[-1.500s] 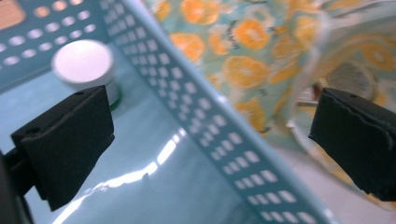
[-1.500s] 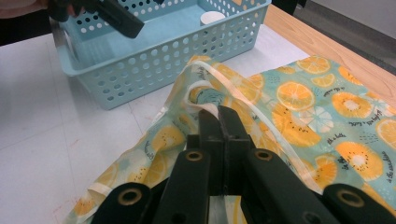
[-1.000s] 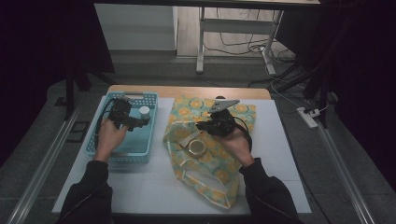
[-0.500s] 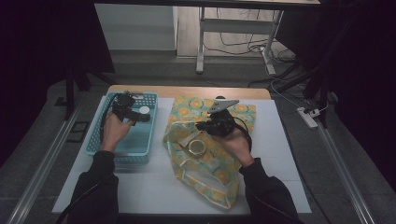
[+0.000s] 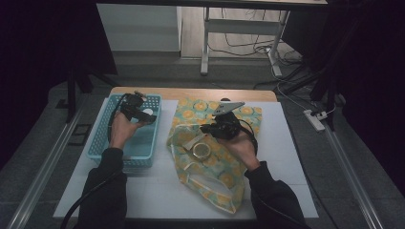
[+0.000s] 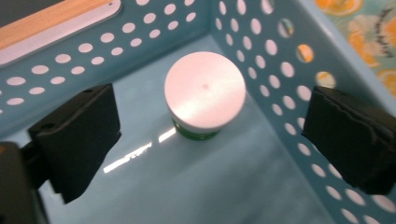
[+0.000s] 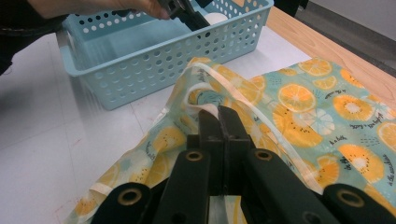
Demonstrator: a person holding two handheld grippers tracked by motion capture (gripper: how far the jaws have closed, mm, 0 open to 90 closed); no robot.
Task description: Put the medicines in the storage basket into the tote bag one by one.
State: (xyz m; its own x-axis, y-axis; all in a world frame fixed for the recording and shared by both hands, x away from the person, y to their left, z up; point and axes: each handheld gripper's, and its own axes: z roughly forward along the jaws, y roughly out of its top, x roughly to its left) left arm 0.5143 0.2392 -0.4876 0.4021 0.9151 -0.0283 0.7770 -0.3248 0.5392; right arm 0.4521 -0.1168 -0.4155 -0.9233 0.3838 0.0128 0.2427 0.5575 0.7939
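A small round jar [image 6: 204, 93] stands upright in the far corner of the light blue perforated basket [image 5: 102, 138], close to its right wall and touching neither wall. Its lid is flat, plain white and slightly glossy, with a tiny dark dot at the centre; below the lid a narrow band of green body shows. The basket floor around it is smooth and shiny.

The left gripper [image 5: 138, 110] hangs inside the basket just over the jar. In the left gripper view its two black pads [image 6: 79, 135] stand wide apart, one on each side of the jar and clear of it; they have just been closing a little, yet nothing is pressed between them.

The right gripper [image 7: 218, 119] lies over the bag [image 5: 210, 167], a thin cloth printed with orange slices on pale teal, spread on the white table [image 5: 157, 191] just beside the basket. Its jaws are pressed together on the pale hem at the bag's mouth. A roll of tape [image 5: 201, 150] lies in the bag's opening, near the right hand [image 5: 241, 148].
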